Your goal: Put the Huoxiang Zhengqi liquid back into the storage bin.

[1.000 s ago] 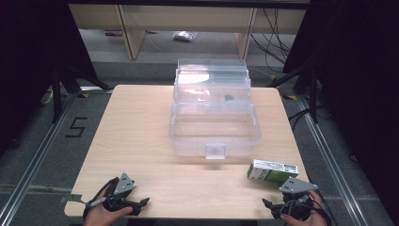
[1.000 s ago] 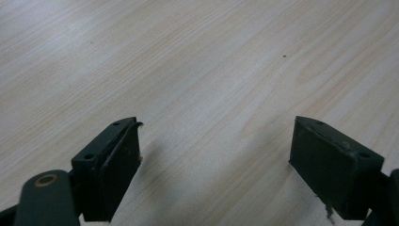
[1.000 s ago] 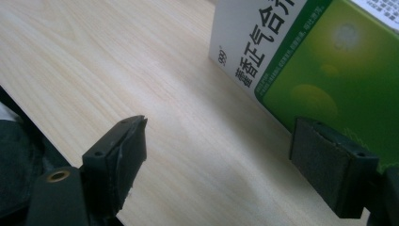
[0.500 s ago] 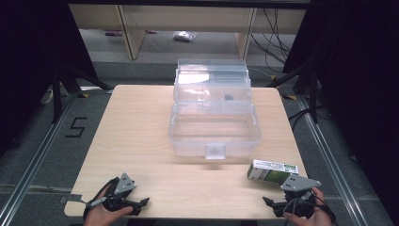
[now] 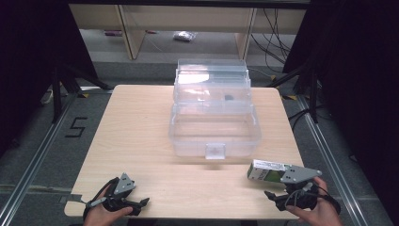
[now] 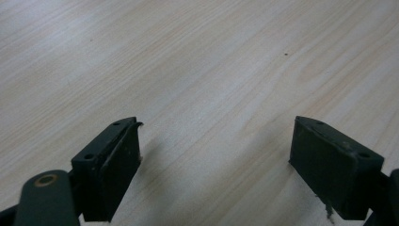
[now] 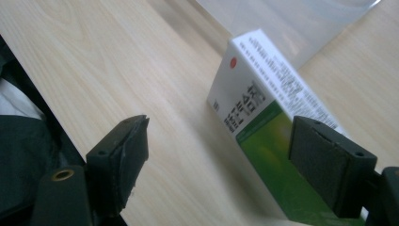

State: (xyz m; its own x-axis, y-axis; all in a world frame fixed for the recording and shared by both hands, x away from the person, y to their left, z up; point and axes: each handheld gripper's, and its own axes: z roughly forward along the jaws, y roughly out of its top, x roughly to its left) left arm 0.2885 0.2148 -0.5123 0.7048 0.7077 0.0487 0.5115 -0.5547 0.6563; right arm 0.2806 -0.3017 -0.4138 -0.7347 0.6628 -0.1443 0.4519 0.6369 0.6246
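The white-and-green cardboard box (image 7: 263, 127) is seen lying near the table's right front corner, just ahead of the wide-open right gripper (image 7: 235, 160), its long axis along the front edge.

Table (image 5: 141, 127): pale light-wood top, fine grain lines. Storage box (image 5: 214, 115): clear colourless plastic, small dark spot in upper tier. Carton (image 7: 263, 117): white end with red dot and black print, fading into bright green; white-and-green in high view too (image 5: 266, 170). Both grippers black, left gripper (image 5: 134, 203), right gripper (image 5: 277, 197); grey plate on each. Floor grey, black "5" mark (image 5: 76, 127).
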